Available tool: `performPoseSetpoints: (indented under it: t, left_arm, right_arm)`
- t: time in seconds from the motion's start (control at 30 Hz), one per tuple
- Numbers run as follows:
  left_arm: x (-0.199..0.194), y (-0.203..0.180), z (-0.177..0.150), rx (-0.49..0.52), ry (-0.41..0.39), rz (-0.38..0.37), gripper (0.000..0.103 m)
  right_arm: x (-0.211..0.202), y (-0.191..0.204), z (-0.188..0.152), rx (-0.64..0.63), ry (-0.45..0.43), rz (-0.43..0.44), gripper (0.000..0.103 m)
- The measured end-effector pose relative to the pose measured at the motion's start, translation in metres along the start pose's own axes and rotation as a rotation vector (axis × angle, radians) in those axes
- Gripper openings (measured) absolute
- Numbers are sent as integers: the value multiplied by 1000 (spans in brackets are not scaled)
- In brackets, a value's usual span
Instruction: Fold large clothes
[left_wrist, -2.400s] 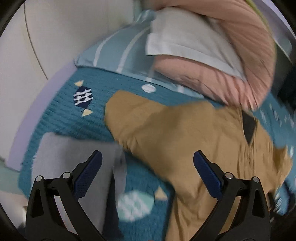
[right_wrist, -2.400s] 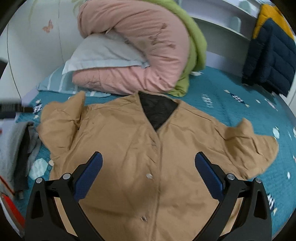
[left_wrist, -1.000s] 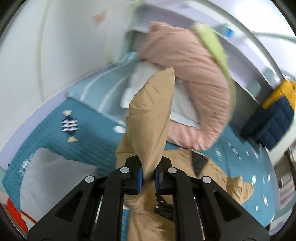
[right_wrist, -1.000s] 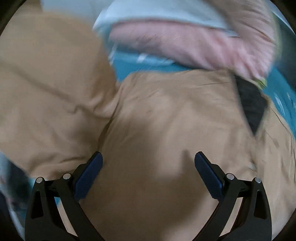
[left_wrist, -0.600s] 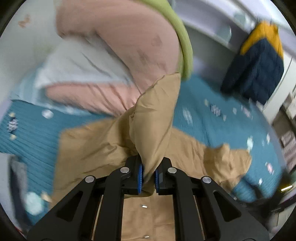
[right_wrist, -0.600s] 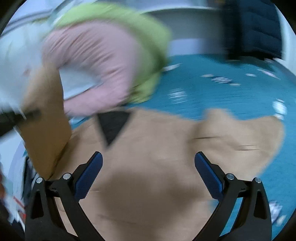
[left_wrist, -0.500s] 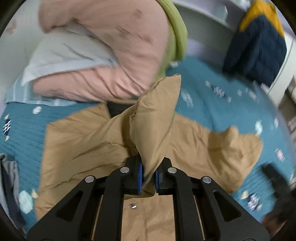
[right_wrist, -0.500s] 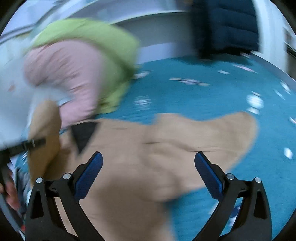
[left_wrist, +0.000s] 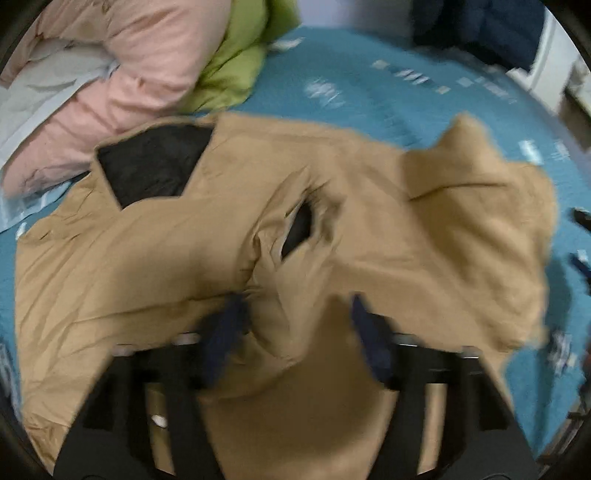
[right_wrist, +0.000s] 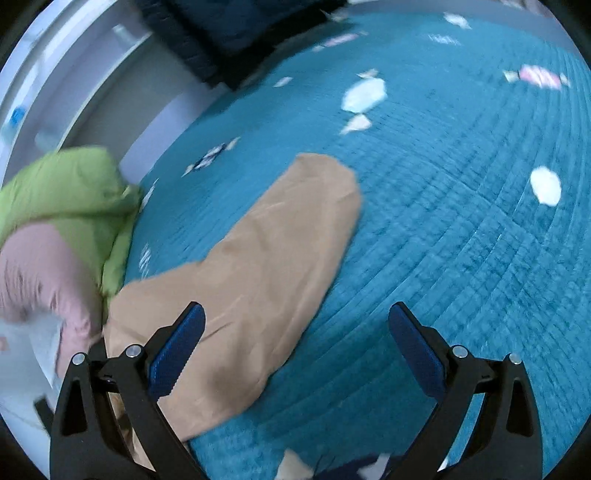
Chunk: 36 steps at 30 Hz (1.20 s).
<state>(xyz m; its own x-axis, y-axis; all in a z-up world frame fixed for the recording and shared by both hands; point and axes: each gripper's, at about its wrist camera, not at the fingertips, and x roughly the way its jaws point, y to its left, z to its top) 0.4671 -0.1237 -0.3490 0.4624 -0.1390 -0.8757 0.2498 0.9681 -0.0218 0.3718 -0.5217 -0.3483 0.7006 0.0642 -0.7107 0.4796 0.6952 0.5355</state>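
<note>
A tan jacket (left_wrist: 155, 251) with a black lining at the collar lies spread on the teal bedspread (left_wrist: 362, 96). Its left sleeve is folded across the chest, the cuff opening near the middle. My left gripper (left_wrist: 295, 332) is open just above that folded sleeve, its blue pads on either side of the cloth. The other sleeve (right_wrist: 266, 266) lies stretched out on the bedspread in the right wrist view. My right gripper (right_wrist: 295, 350) is open and empty above that sleeve and the bedspread (right_wrist: 461, 221).
A rolled pink and green duvet (left_wrist: 155, 55) with a pale pillow lies behind the collar; it also shows in the right wrist view (right_wrist: 62, 199). A dark blue padded coat (right_wrist: 221, 33) hangs at the far wall. The bedspread stretches to the right.
My left gripper carried the left sleeve across the jacket, opened and let it go on the chest. My right gripper swung right to the other sleeve.
</note>
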Motion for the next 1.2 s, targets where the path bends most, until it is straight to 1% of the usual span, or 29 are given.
performPoseSetpoints:
  t: [0.07, 0.13, 0.2, 0.23, 0.27, 0.3, 0.33, 0.37, 0.4, 0.47, 0.53, 0.63, 0.73, 0.83, 0.9, 0.93, 0.97, 1.0, 1.07, 1.1, 1.13, 1.2]
  left_arm:
    - [-17, -10, 0, 39, -54, -61, 69]
    - [-24, -20, -1, 82, -85, -60, 69]
    - [-15, -29, -2, 122, -69, -42, 69]
    - [-7, -33, -2, 127, -56, -37, 69]
    - [0, -33, -4, 119, -42, -39, 69]
    - [7, -34, -3, 105, -25, -43, 69]
    - [14, -36, -6, 96, -7, -38, 69]
    - [21, -35, -9, 98, 6, -25, 69]
    - [27, -39, -11, 103, 18, -9, 69]
    - [36, -43, -13, 131, 34, 24, 69]
    - [40, -50, -14, 170, 41, 46, 69]
    - [41, -50, -15, 180, 35, 49, 69]
    - [32, -44, -14, 156, 21, 4, 69]
    - [3, -27, -7, 78, -43, -79, 69]
    - [-26, -6, -2, 10, -113, -124, 71]
    - [-41, 8, -1, -31, -144, -142, 71]
    - [-55, 22, -2, -71, -166, -144, 71]
    - [-64, 35, -2, -100, -175, -132, 71]
    - [-82, 72, -7, -175, -186, -98, 71]
    - [-87, 89, -10, -208, -186, -81, 71]
    - [-92, 108, -14, -241, -183, -55, 71]
    - [-101, 143, -24, -288, -176, -7, 71]
  right_arm:
    - [12, -7, 9, 18, 3, 17, 95]
    - [20, -10, 13, 38, 7, 80, 95]
    - [30, -12, 17, 63, 6, 126, 95]
    - [33, -12, 19, 73, -1, 142, 95]
    - [36, -13, 20, 86, -6, 169, 92]
    - [40, -15, 21, 108, 4, 210, 75]
    - [44, -17, 22, 126, 17, 228, 62]
    - [47, -19, 22, 143, 37, 238, 37]
    - [48, -20, 23, 147, 48, 249, 17]
    - [38, -17, 22, 118, 32, 307, 14]
    - [15, -10, 20, 79, -15, 352, 12]
    - [-27, 7, 20, 43, -100, 426, 11]
    - [-72, 42, 18, -43, -172, 509, 10]
    - [-106, 94, 8, -160, -193, 577, 10]
    - [-122, 133, -5, -228, -183, 644, 10]
    - [-126, 149, -12, -252, -172, 664, 10]
    - [-129, 170, -23, -287, -162, 681, 10]
    - [-129, 192, -37, -322, -145, 697, 10]
    - [-122, 225, -62, -367, -109, 721, 10]
    - [-114, 246, -79, -386, -66, 744, 10]
    - [-108, 258, -89, -393, -32, 760, 10]
    - [-88, 291, -125, -440, 44, 770, 10]
